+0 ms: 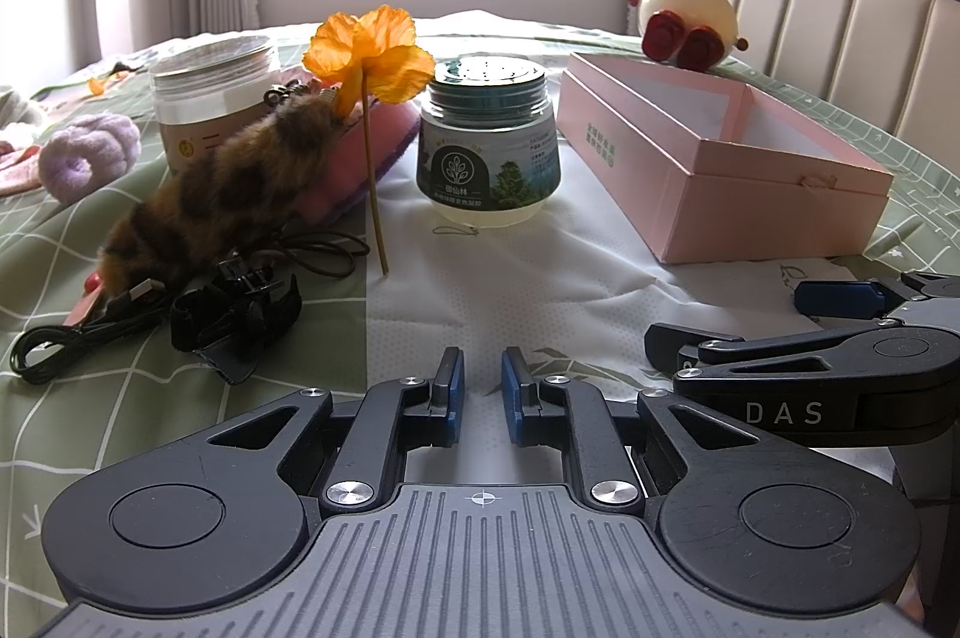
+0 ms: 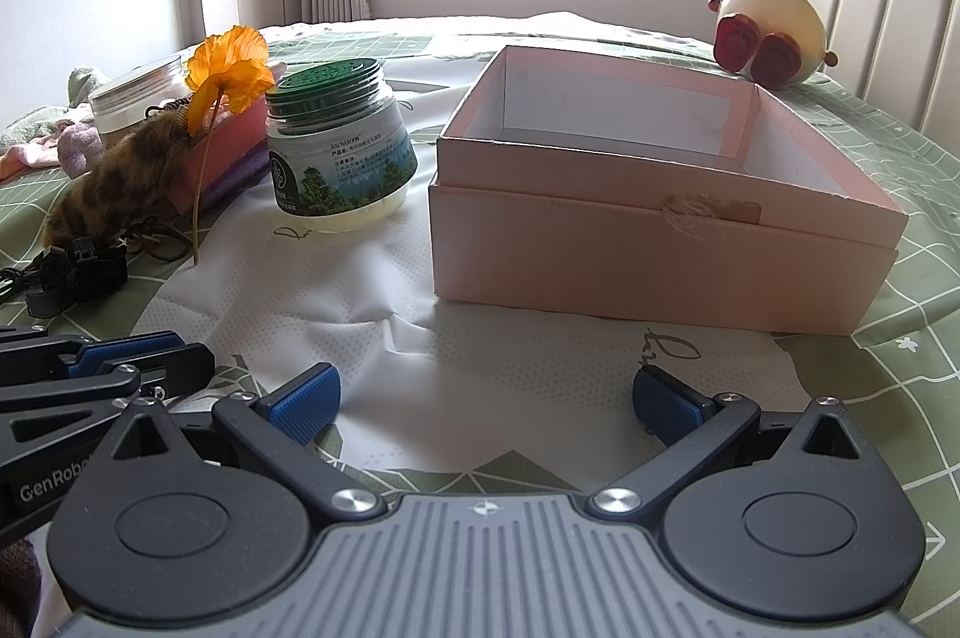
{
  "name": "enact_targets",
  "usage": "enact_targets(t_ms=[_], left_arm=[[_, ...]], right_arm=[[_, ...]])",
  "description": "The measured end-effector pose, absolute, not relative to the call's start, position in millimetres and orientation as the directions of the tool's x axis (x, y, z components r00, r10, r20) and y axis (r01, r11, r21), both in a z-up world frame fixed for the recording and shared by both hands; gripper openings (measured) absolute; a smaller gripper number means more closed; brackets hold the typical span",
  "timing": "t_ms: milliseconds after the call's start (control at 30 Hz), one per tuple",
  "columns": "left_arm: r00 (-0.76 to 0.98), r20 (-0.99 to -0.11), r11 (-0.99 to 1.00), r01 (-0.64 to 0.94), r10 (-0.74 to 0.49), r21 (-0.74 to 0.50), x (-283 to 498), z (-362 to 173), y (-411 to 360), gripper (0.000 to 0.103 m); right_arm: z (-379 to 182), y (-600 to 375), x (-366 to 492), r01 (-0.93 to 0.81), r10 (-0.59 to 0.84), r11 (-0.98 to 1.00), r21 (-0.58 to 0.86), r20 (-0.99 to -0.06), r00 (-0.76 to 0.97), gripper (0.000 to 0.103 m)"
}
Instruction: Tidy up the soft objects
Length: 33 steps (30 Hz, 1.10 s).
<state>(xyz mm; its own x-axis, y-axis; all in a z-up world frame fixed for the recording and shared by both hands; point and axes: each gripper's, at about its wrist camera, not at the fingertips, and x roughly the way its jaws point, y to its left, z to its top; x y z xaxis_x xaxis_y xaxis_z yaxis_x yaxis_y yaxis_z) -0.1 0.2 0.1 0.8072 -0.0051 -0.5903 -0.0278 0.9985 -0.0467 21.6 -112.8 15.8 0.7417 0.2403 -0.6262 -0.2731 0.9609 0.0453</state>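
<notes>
At the left of the left wrist view, the fuzzy lilac plush ring [image 1: 90, 155] and striped brown furry tail [image 1: 222, 194] lie on the bed; at the right, the open pink cardboard box [image 1: 720, 158] looks empty, so sorting seems unstarted. The left gripper [image 1: 482, 386] has its fingers nearly together on nothing and the right gripper [image 2: 486, 401] is spread empty; items behind the tail are hard to make out.

On the bed [image 1: 540, 290], a furry tail [image 1: 228, 194] lies left of a jar [image 1: 489, 146]; the pink box [image 1: 720, 170] sits open right.

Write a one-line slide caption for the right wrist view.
Right gripper open above the bedspread, facing an empty pink box, a green-lidded jar and an orange flower.
</notes>
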Motion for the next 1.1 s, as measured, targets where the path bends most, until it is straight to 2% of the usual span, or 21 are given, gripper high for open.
enact_targets(t_ms=[533, 733, 833, 967, 1100], left_arm=[[0.805, -0.593, 0.997, -0.029, -0.021, -0.075, -1.4, -0.2, 5.8, 0.016], [0.777, -0.618, 0.98, -0.008, -0.117, -0.196, 2.9, 9.1, 26.5, 0.016], [0.754, -0.643, 0.975, -0.008, -0.139, -0.22, 2.9, 20.3, 40.8, 0.016], [0.834, -0.541, 0.977, -0.01, -0.109, -0.212, -12.7, 52.8, 84.4, 0.017], [0.872, -0.487, 0.945, -0.117, -0.05, -0.306, -6.4, 81.1, 168.3, 0.017]], right_arm=[[15.9, -115.5, 22.1, -0.285, 0.265, 0.956, 0.071, -0.628, 0.732, 0.103], [27.9, -128.2, 45.2, -0.378, 0.364, 0.913, 0.152, -0.723, 0.587, 0.103], [31.0, -121.5, 50.8, -0.455, 0.343, 0.886, 0.086, -0.781, 0.522, 0.103], [36.4, -114.2, 62.9, -0.498, 0.309, 0.865, 0.062, -0.847, 0.432, 0.103], [38.8, -105.1, 67.4, -0.493, 0.269, 0.869, 0.046, -0.879, 0.393, 0.103]])
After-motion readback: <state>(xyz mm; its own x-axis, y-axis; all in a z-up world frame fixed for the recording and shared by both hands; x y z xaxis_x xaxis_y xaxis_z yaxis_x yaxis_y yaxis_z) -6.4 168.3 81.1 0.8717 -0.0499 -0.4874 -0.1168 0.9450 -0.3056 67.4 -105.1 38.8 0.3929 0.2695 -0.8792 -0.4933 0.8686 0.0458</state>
